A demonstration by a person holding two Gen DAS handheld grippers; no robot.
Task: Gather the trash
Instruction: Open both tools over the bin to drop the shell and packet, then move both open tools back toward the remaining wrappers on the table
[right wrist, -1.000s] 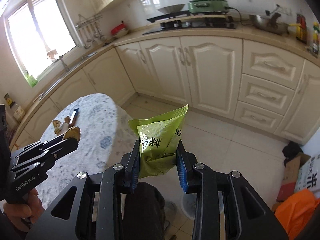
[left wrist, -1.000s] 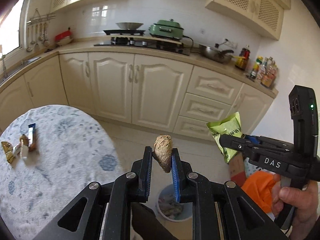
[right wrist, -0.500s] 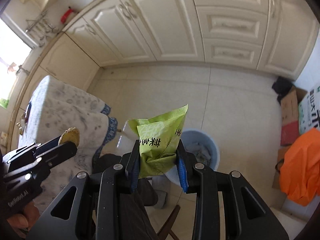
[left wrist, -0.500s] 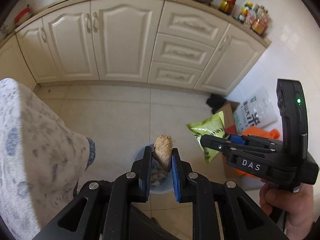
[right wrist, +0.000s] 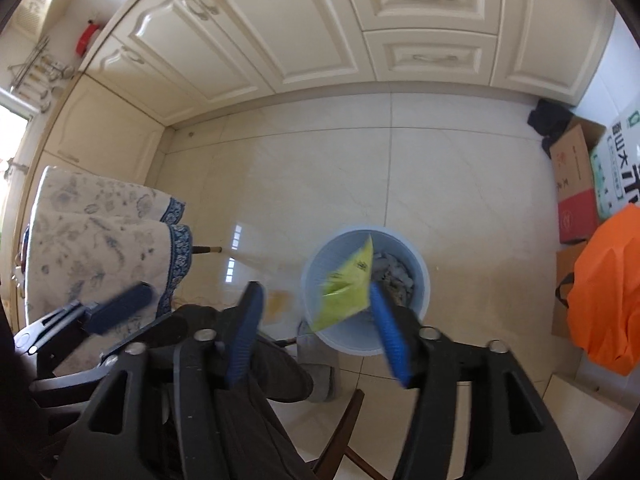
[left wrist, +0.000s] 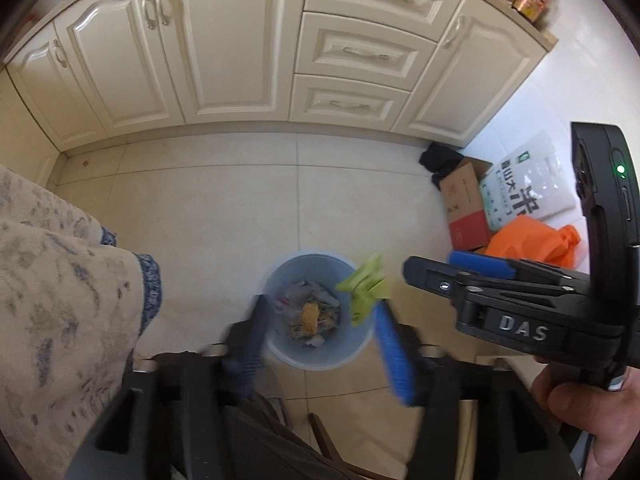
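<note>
change since earlier: both grippers have sprung wide apart; the brown lump that the left one pinched is gone from its pads, and the green snack bag has slipped free of the right one.
left gripper [left wrist: 318, 334]: jaws spread wide, nothing between the blue pads, blurred by motion; low centre of the left wrist view, straddling the bin.
right gripper [right wrist: 316, 330]: jaws wide, holding nothing; low centre of the right wrist view, its right pad next to the bag.
green snack bag [right wrist: 346, 286]: loose and tilted, over the left part of the bin's mouth; whether it touches the rim cannot be told. in the left wrist view it shows at the bin's right rim.
bin [left wrist: 276, 280]: pale blue round bucket on the tiled floor, lower centre of both views, with crumpled paper and wrappers inside.
brown lump: cannot be picked out among the rubbish.
tablecloth [right wrist: 104, 232]: floral with blue border, hanging at the left edge.
cabinets [left wrist: 224, 40]: cream doors and drawers across the top.
orange bag [right wrist: 608, 288]: right edge, beside a cardboard box [right wrist: 572, 184] and a white rice sack [left wrist: 524, 184].
</note>
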